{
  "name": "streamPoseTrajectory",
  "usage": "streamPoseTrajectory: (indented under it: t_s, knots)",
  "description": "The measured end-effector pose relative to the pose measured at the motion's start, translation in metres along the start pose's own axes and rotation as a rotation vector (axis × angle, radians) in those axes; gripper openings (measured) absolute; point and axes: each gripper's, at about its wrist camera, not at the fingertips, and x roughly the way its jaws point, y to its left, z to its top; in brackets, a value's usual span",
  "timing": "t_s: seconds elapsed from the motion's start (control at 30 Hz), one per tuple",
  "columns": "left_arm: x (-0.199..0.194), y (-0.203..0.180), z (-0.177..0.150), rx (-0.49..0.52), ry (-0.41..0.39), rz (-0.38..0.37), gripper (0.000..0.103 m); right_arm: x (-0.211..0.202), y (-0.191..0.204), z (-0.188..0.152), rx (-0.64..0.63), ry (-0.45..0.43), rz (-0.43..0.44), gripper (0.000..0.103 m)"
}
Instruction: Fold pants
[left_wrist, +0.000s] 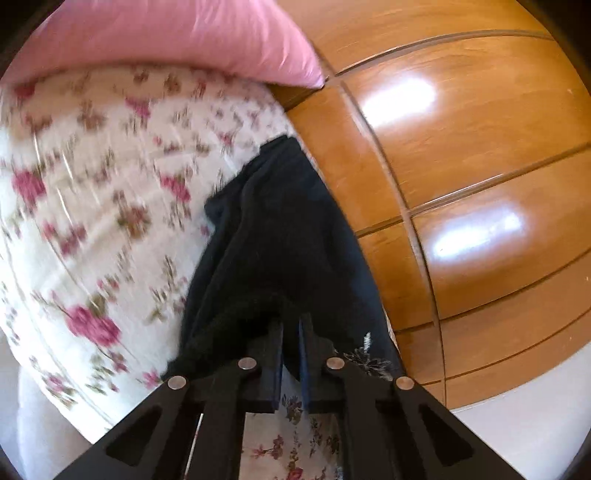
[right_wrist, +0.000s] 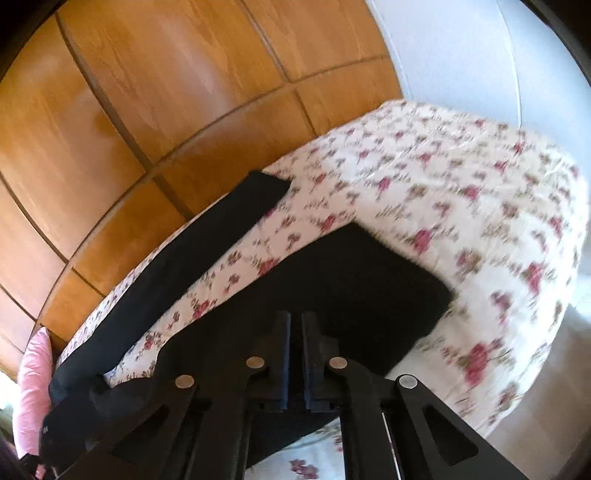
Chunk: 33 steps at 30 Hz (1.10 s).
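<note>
Left gripper (left_wrist: 291, 328) pinched tight on the near edge of the black pants (left_wrist: 280, 236); right gripper (right_wrist: 295, 328) likewise clamped on dark cloth at its own near end. Pants spread across the floral bed (right_wrist: 461, 177) — one leg (right_wrist: 192, 266) running long toward the far edge by the wooden wardrobe (right_wrist: 166, 92), straight ahead of both claws. Probably a lift and carry along that axis next.
</note>
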Motion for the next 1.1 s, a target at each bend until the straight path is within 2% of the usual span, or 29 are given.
streamPoseTrajectory:
  t_s: [0.13,0.27,0.33,0.37,0.43,0.47,0.5,0.57,0.63,0.7,0.73,0.8,0.83,0.87,0.9,0.93,1.0,1.1]
  knots:
    - [-0.026,0.006,0.006,-0.015,-0.021,-0.021,0.006,-0.019,-0.014,0.011,-0.013,-0.039,-0.056,0.003]
    - [-0.051,0.004,0.004,0.023,-0.041,-0.025,0.006,-0.028,-0.030,0.018,-0.001,-0.053,-0.097,0.003]
    - [-0.055,0.004,0.002,0.051,-0.044,-0.015,0.006,-0.025,-0.041,0.017,0.043,-0.015,-0.041,0.004]
    - [-0.054,0.005,0.000,0.056,-0.044,-0.017,0.006,-0.018,-0.048,0.014,0.093,0.031,0.003,0.007]
    - [-0.051,0.009,-0.005,0.052,-0.040,-0.022,0.006,-0.004,-0.059,0.005,0.187,0.116,0.075,0.041]
    - [-0.049,0.011,-0.007,0.051,-0.033,-0.022,0.006,0.007,-0.065,0.000,0.246,0.172,0.119,0.077]
    - [-0.047,0.012,-0.009,0.052,-0.030,-0.017,0.006,0.015,-0.067,-0.005,0.281,0.201,0.140,0.086]
    - [-0.046,0.012,-0.012,0.050,-0.030,-0.025,0.006,0.025,-0.070,-0.013,0.328,0.204,0.182,0.086]
    - [-0.047,0.010,-0.014,0.063,-0.039,-0.042,0.006,0.029,-0.070,-0.014,0.333,0.169,0.176,0.086]
    - [-0.046,0.006,-0.015,0.097,-0.047,-0.030,0.007,0.034,-0.066,-0.011,0.329,0.133,0.167,0.076]
    - [-0.043,0.003,-0.016,0.128,-0.049,-0.003,0.011,0.040,-0.063,-0.008,0.320,0.128,0.155,0.061]
    - [-0.035,0.000,-0.018,0.176,-0.040,0.059,0.013,0.052,-0.057,-0.001,0.283,0.148,0.090,0.011]
    - [-0.030,0.002,-0.018,0.182,-0.030,0.076,0.012,0.058,-0.054,0.001,0.266,0.166,0.058,0.011]
    - [-0.029,0.002,-0.018,0.177,-0.026,0.082,0.012,0.060,-0.053,0.003,0.265,0.175,0.067,0.011]
    - [-0.030,0.003,-0.017,0.170,-0.035,0.092,0.007,0.060,-0.051,0.005,0.258,0.169,0.077,0.010]
    - [-0.035,0.002,-0.015,0.167,-0.067,0.102,0.006,0.055,-0.049,0.009,0.232,0.154,0.066,0.010]
    - [-0.047,-0.005,-0.012,0.166,-0.116,0.094,0.006,0.030,-0.046,0.022,0.161,0.067,0.020,0.008]
    - [-0.069,-0.027,-0.013,0.206,-0.155,0.053,0.006,-0.001,-0.055,0.037,0.179,-0.012,0.044,0.008]
